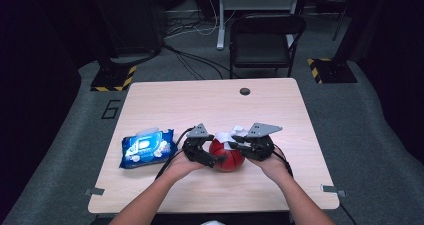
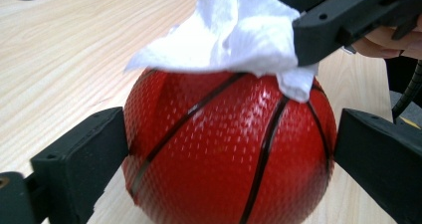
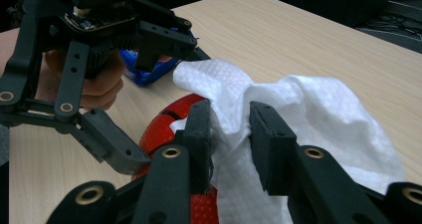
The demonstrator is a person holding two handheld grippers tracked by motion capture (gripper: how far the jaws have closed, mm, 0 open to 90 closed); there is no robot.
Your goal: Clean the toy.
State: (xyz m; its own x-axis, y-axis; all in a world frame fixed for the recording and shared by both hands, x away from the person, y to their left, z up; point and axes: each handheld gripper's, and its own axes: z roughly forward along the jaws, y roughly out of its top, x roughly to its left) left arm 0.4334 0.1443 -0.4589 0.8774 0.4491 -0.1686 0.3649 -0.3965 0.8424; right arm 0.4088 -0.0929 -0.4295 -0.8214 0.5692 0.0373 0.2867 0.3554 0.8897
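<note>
Two sets of tongs meet over a red ball [image 1: 227,156] near the front middle of the worktop [image 1: 210,100]. My left tongs [image 2: 226,149] stand wide, one jaw pressed to each flank of the ball, whose underside is cut off by the frame in the left gripper view. My right tongs [image 3: 230,134] are nearly closed, pinching a fold of a white wipe [image 3: 298,119] draped over the ball's top; the wipe hides most of the ball in the right gripper view. One blue wipes pack [image 1: 146,147] lies well left of the ball, half hidden behind my left tongs in the right gripper view.
</note>
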